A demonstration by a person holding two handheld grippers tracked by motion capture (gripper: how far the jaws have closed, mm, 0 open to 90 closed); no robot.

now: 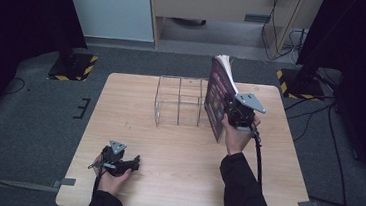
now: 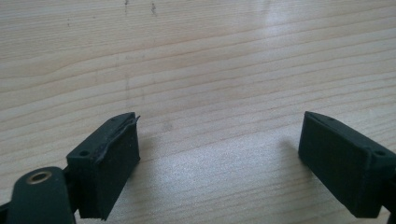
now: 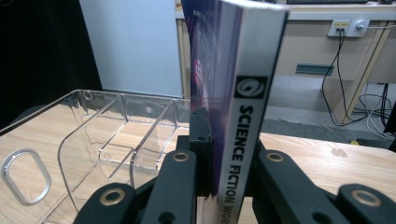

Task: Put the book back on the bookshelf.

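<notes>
Two tongs: right tongs (image 1: 230,112) raised gripping upright book (image 1: 218,93), left tongs (image 1: 133,163) resting.

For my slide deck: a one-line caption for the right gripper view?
Right gripper clamps an upright book beside a clear divided organizer.

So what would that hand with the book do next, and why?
Probably carry the book a little left, over the clear rack. The right tool grips its spine upright, just beside the rack's open slots, not yet above them.
</notes>
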